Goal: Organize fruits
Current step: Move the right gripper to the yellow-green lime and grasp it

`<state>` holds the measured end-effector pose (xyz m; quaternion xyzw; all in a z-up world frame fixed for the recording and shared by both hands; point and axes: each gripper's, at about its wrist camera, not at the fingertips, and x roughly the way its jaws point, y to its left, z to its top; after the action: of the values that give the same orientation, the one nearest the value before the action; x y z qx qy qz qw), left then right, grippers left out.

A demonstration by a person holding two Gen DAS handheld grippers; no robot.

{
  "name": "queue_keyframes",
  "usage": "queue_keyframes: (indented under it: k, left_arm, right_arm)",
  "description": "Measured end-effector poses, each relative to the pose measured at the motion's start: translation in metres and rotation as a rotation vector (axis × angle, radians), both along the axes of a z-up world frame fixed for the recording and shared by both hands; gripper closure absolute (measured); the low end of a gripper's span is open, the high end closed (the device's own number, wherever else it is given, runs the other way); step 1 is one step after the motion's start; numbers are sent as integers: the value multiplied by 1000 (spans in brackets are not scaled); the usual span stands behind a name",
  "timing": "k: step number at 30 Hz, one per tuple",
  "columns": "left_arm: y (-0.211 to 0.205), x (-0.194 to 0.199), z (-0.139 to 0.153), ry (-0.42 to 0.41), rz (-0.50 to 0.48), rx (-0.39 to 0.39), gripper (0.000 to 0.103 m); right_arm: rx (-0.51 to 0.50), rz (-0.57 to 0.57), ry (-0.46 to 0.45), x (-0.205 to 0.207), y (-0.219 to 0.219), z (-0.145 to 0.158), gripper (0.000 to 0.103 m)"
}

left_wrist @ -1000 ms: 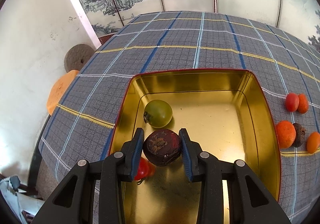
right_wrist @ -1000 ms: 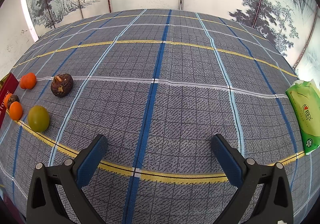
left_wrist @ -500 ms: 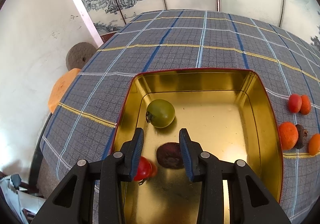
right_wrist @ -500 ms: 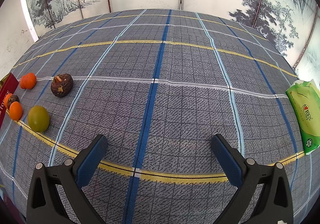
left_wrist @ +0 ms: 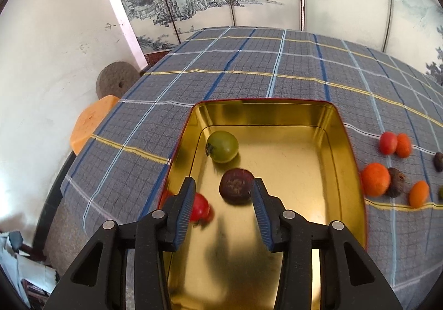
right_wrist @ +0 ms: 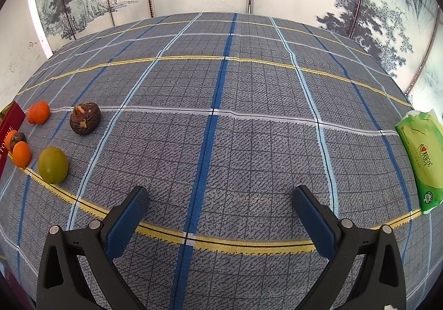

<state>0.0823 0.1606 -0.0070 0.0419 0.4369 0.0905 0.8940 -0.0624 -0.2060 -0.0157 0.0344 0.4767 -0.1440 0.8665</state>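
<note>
In the left wrist view a gold tin with a red rim (left_wrist: 263,113) sits on the plaid cloth. On its floor lie a green tomato (left_wrist: 222,146), a red tomato (left_wrist: 200,207) and a dark purple fruit (left_wrist: 236,185). My left gripper (left_wrist: 223,188) hovers above the tin, its jaws opening. The dark fruit shows between the fingertips but lies below them, untouched. Loose fruit sits right of the tin, including an orange one (left_wrist: 375,179). My right gripper (right_wrist: 221,199) stands wide open over bare cloth, holding nothing.
Left of the right gripper lie a green fruit (right_wrist: 52,165), a brown fruit (right_wrist: 84,118) and small orange fruits (right_wrist: 38,112) beside the tin's red side (right_wrist: 8,127). A green wipes pack (right_wrist: 420,155) sits at the cloth's right edge. An orange stool (left_wrist: 91,123) stands beyond the table's left edge.
The left gripper let go of the dark purple fruit, which dropped onto the tin floor. The gripper then drew up and back while its jaws widened. The right gripper stayed still.
</note>
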Motion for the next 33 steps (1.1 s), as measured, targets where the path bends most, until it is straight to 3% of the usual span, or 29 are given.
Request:
queue_keyframes:
  k: [18, 20, 23, 26, 29, 31, 33]
  left_arm:
    - [-30, -78, 16, -101, -15, -12, 40]
    - [-32, -88, 18, -113, -30, -31, 40]
    - [-38, -102, 20, -146, -66, -59, 40]
    - [-45, -114, 20, -156, -104, -91, 40]
    - [-51, -126, 20, -180, -128, -119, 40]
    - [-52, -133, 20, -204, -135, -131, 37]
    - [-54, -139, 20, -205, -147, -122, 32]
  right_arm:
    - [1, -9, 3, 0, 1, 1, 0]
    - [24, -7, -44, -8, 7, 8, 0]
    - [68, 92, -175, -26, 35, 32, 0]
    - [129, 252, -244, -30, 71, 52, 0]
    - [136, 351, -198, -16, 103, 51, 2]
    - [129, 380, -163, -4, 113, 41, 16]
    - [150, 384, -125, 7, 114, 28, 21]
